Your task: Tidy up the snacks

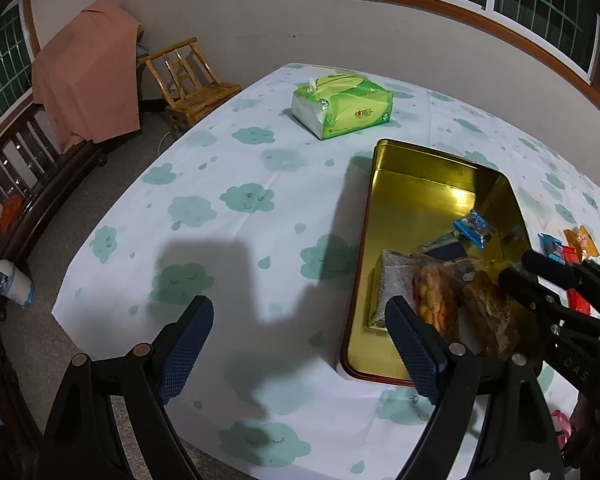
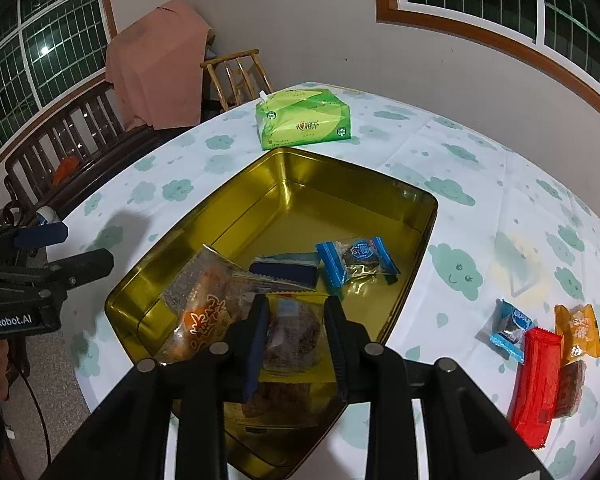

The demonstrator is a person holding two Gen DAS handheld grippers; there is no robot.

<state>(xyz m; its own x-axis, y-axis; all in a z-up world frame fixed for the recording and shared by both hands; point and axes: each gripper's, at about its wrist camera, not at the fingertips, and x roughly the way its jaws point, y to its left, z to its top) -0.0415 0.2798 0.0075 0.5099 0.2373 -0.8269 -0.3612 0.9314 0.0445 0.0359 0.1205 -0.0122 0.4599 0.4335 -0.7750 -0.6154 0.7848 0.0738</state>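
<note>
Now right tool (image 2: pixel 296 320) angled down over tin (image 2: pixel 204 216).

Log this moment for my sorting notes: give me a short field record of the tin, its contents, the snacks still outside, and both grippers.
container: gold rectangular metal tin, open, on the cloud-print tablecloth
inside tin: blue-wrapped biscuit, dark blue packet, clear bag with orange snacks, brown pastry pack
outside tin: small blue packet, red wrapper, orange packet
left gripper: open, empty, over tablecloth beside tin
right gripper: jaws astride the brown pastry pack, not pressing it
other: green tissue pack behind tin
</note>
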